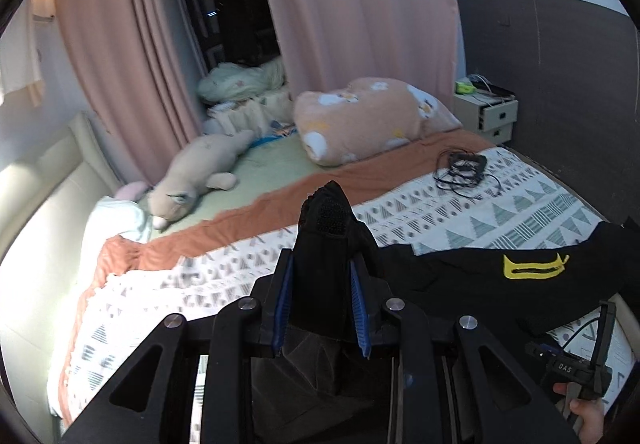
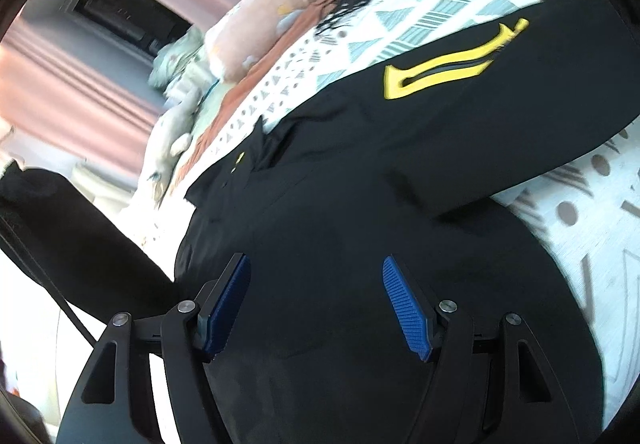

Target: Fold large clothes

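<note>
Black jacket (image 2: pixel 360 172) lies at the bed's (image 1: pixel 520 204) near edge; patterned cover beyond is bare up to a cable tangle (image 1: pixel 464 172). Left gripper (image 1: pixel 320 308) angled down, clamped on a jacket fold. Right gripper (image 2: pixel 316 304) tilted, jaws spread above the cloth, gripping nothing.

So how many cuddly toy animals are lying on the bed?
1 for sure: a beige plush animal lies along the bed's far side, near the pink curtain. A small pinkish lump beside its head might be another; more may hide in the bedding pile.
</note>
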Tool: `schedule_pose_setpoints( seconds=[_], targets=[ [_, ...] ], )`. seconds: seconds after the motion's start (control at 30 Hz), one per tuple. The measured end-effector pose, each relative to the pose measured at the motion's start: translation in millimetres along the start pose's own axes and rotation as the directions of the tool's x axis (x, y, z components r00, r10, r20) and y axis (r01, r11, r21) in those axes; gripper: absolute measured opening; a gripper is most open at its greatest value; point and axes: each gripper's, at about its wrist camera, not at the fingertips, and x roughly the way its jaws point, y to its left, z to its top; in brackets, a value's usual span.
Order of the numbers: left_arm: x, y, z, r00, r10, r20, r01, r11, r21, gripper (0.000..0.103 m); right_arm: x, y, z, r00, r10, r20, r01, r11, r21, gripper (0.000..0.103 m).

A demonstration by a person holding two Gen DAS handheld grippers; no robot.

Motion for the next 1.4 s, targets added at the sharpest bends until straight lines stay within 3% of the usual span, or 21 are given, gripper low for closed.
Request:
schedule_pose_setpoints(
  seconds=[0.2,0.3,0.33,0.37,0.43,0.57,0.7,0.9,1.07,1.23,1.4],
  targets=[
    [58.6,-49.6,-16.9,0.99,-0.111,-0.091,0.111,0.994,-0.007,0.031,-22.9,-31.3,11.2,1.0,0.017,0.023,-0.019,0.995,0.099,0.067],
    [87.8,-67.0,-34.1,0.963,-0.229,-0.141,0.222,0.973,-0.063,0.037,-25.6,-38.4,15.4,0.999,0.01,0.035,-0.014,0.993,0.118,0.067],
    [95.2,-72.7,-39.3,0.955,-0.253,-0.153,0.244,0.967,-0.075,0.046,-26.9,-41.3,15.9,0.999,0.007,0.04,-0.012,0.992,0.128,0.067],
    [101.2,-78.2,-45.5,0.948,-0.272,-0.163,0.26,0.962,-0.087,0.074,-30.8,-46.4,16.5,0.999,0.009,0.042,-0.015,0.991,0.136,0.067],
    [112.0,-88.3,-58.3,0.926,-0.34,-0.166,0.322,0.939,-0.124,0.103,-35.0,-52.6,18.0,0.999,0.011,0.049,-0.019,0.988,0.154,0.067],
    [119.2,-93.1,-78.2,0.913,-0.371,-0.168,0.341,0.922,-0.183,0.103,-44.2,-57.9,18.5,0.998,0.006,0.063,-0.017,0.986,0.166,0.067],
    [109.3,-79.6,-102.5,0.919,-0.361,-0.157,0.325,0.92,-0.218,0.103,-46.6,-57.3,18.6,0.998,0.002,0.061,-0.012,0.987,0.159,0.067],
    [84.5,-40.4,-143.1,0.946,-0.296,-0.134,0.251,0.928,-0.275,0.103,-44.7,-57.3,20.7,0.999,0.008,0.05,-0.015,0.988,0.151,0.067],
    [66.3,-13.7,-180.0,0.961,-0.244,-0.127,0.196,0.932,-0.305,0.103,-52.1,-65.7,25.3,0.997,-0.033,0.063,0.024,0.99,0.142,0.067],
    [54.7,12.4,-216.6,0.967,-0.228,-0.114,0.17,0.91,-0.378,0.103,-69.8,-89.7,32.6,0.983,-0.13,0.128,0.109,0.981,0.16,0.067],
    [53.8,32.6,-250.2,0.969,-0.218,-0.118,0.141,0.875,-0.464,0.103,-93.6,-120.1,43.5,0.956,-0.173,0.235,0.127,0.972,0.2,0.067]
  ],
)
